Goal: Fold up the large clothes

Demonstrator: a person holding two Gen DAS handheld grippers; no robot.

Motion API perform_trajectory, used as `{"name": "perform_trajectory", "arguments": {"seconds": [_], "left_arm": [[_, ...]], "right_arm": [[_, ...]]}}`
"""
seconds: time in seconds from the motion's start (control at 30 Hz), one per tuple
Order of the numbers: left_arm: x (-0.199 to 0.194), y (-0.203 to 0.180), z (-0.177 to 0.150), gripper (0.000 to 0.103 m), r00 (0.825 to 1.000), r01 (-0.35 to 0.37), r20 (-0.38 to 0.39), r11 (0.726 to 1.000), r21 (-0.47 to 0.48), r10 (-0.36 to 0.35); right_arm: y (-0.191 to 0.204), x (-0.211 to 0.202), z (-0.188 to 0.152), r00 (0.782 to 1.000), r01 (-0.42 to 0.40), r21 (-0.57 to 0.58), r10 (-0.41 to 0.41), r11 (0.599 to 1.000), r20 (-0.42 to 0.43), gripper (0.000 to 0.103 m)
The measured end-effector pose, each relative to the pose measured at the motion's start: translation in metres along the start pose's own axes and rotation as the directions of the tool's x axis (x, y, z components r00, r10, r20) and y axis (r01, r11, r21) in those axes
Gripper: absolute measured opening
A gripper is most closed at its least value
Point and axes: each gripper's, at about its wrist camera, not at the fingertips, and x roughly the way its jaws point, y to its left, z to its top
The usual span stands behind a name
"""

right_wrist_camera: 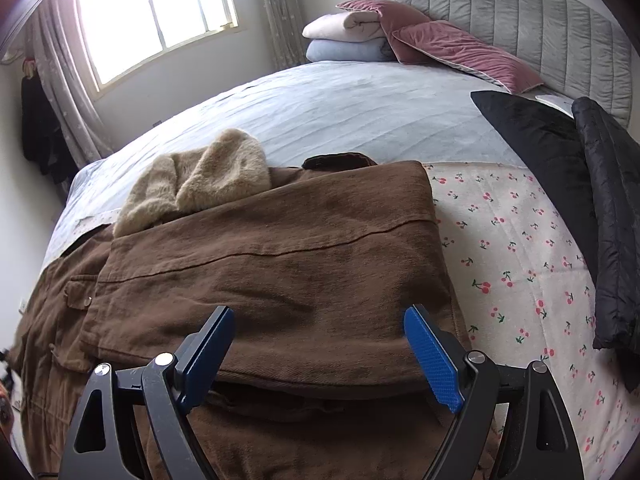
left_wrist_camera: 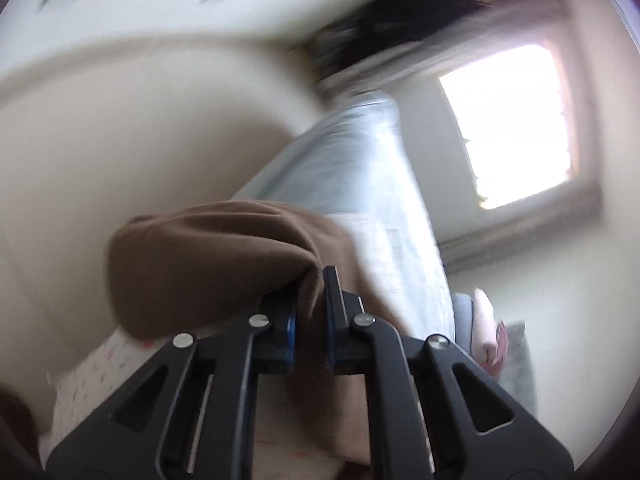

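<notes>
Blue-padded fingers of my right gripper [right_wrist_camera: 320,340] stand wide apart over the brown coat [right_wrist_camera: 280,256], which lies on the bed [right_wrist_camera: 340,108], one panel already folded across. My left gripper [left_wrist_camera: 311,300] is clamped on a raised coat fold. Judging halfway: further folds remain.

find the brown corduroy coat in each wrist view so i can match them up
Left wrist: the brown corduroy coat bulges lower left of centre, a fold pinched in the left gripper, jaws closed on it.
Right wrist: the coat lies folded across the lower centre, behind the open right gripper.
Shared landmark: the bright window, right in the left view, upper left in the right view.
</notes>
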Motion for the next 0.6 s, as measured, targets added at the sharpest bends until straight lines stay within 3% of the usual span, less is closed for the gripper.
{"name": "perform_trajectory", "arguments": {"seconds": [0.07, 0.13, 0.27, 0.37, 0.4, 0.5, 0.6], "left_arm": [[-0.011, -0.043, -0.005, 0.011, 0.996, 0.079, 0.018, 0.991, 0.111, -0.082], [-0.020, -0.086, -0.017, 0.011, 0.987, 0.154, 0.011, 0.964, 0.216, -0.160], [-0.032, -0.171, -0.062, 0.009, 0.946, 0.321, -0.101, 0.851, 0.415, -0.308], [-0.027, -0.232, -0.126, 0.009, 0.889, 0.457, -0.282, 0.717, 0.526, -0.360], [-0.025, -0.243, -0.142, 0.009, 0.877, 0.481, -0.323, 0.687, 0.546, -0.357], [-0.006, -0.275, -0.219, 0.010, 0.819, 0.562, -0.504, 0.557, 0.611, -0.273], [0.022, -0.276, -0.282, 0.012, 0.762, 0.605, -0.636, 0.487, 0.631, -0.122]], "right_arm": [[0.000, 0.000, 0.000, 1.000, -0.002, -0.001, 0.002, 1.000, 0.002, 0.088], [0.001, -0.001, 0.000, 1.000, -0.005, -0.003, 0.005, 1.000, 0.005, 0.088], [0.000, -0.001, 0.000, 1.000, -0.009, -0.003, 0.009, 1.000, 0.004, 0.088], [-0.001, -0.002, 0.000, 1.000, -0.009, 0.002, 0.009, 1.000, 0.007, 0.088], [-0.001, -0.003, 0.001, 1.000, -0.009, 0.004, 0.009, 1.000, 0.008, 0.088], [-0.004, -0.004, 0.001, 1.000, -0.011, 0.012, 0.011, 1.000, 0.011, 0.088], [-0.006, -0.004, 0.002, 1.000, -0.011, 0.020, 0.011, 1.000, 0.013, 0.088]]}}
